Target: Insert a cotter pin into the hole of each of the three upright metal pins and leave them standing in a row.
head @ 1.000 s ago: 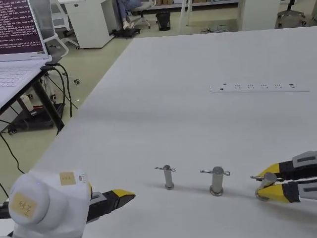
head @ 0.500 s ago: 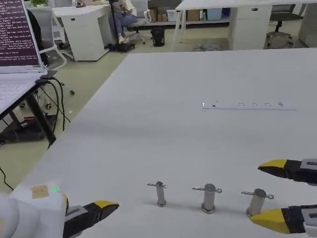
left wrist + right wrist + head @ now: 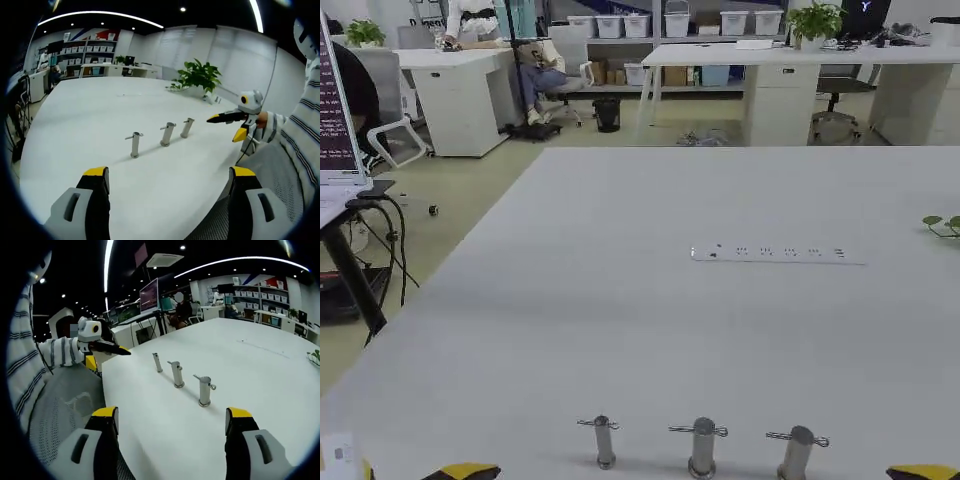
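Pins (image 3: 700,447) stand cottered by the counter's (image 3: 620,330) near edge, so left gripper (image 3: 168,172) and right gripper (image 3: 172,415), both wide, should back off gently.

Bright, even overhead office light washes the white table (image 3: 620,300), leaving only faint, soft shadows at the feet of the metal pins (image 3: 702,445). Ceiling strip lights (image 3: 107,270) streak as glare in both gripper views, where fisheye distortion bends the edges.
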Tool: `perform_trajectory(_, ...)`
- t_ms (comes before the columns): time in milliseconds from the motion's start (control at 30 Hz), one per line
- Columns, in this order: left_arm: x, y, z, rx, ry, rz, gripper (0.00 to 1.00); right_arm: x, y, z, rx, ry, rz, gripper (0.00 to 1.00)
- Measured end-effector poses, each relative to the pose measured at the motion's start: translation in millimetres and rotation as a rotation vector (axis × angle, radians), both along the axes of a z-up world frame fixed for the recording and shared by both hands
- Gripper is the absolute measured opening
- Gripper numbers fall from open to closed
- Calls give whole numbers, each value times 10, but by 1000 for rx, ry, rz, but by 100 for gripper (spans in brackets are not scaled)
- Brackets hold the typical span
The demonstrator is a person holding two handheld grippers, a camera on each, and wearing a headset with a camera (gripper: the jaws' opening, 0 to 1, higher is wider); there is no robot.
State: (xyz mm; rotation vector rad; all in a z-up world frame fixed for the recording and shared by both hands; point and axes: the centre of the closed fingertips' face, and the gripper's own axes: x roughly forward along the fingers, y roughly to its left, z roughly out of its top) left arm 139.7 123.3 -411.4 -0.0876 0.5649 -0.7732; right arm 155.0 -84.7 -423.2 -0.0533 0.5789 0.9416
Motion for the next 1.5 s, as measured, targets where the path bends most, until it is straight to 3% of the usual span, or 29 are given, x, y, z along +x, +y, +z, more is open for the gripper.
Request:
perform_trajectory(133,-13,18,1,-9,15,19,99,-30,-22,42,57,31,-72,93)
perform_trajectory(300,-43,60,-37,1,35,35,99,-32,-67,36,61,44,-129,98)
perform_trajectory(400,-32,83,-45,3,22,43,99,-43,-79,-2,51,56,-153,98)
perform_trajectory(667,34,154,-40,-4,15,96,99,-47,-86,-33,19,79,-164,98)
perform_trajectory(733,55,194,-39,20,-5,102,99,-22,-94,-22,23,75,-175,98)
perform_trajectory(1033,83,288,-45,31,10,130,99,5,-71,-39,16,82,-170,98)
perform_trajectory(1500,76,232,-107,44,36,105,99,27,-143,-92,-21,98,-180,96)
